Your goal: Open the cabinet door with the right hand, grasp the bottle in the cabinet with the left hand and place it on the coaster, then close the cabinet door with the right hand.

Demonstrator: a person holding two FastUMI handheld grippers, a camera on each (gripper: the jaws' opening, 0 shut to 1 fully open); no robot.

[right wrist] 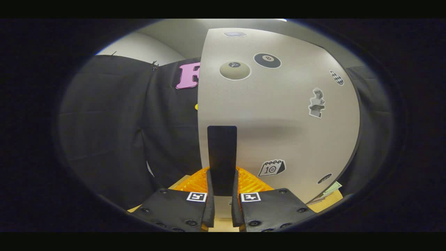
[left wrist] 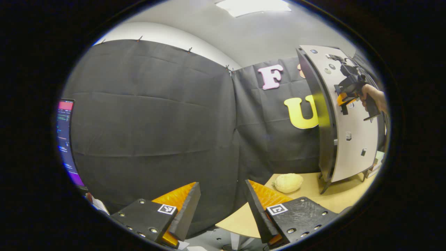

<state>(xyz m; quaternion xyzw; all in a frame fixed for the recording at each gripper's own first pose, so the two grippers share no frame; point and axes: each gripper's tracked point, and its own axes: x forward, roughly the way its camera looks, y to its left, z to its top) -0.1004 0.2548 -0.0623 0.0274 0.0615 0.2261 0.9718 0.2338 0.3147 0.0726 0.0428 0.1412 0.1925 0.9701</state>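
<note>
Right gripper view, lower centre: the right hand-held gripper (right wrist: 222, 195) is clamped on the cabinet door (right wrist: 278, 115) handle (right wrist: 222, 157). Left gripper view: the left hand-held gripper (left wrist: 223, 205) gapes wide, empty, the cabinet standing on the surface (left wrist: 334, 197) at right.

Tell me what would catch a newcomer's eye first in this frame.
Most striking is the pale cabinet door dotted with stickers, close up in the right gripper view, where the right gripper is closed on its dark upright handle. In the left gripper view the left gripper hangs open, facing the black cloth wall, with a round yellowish coaster on the wooden table near the cabinet's feet.
</note>
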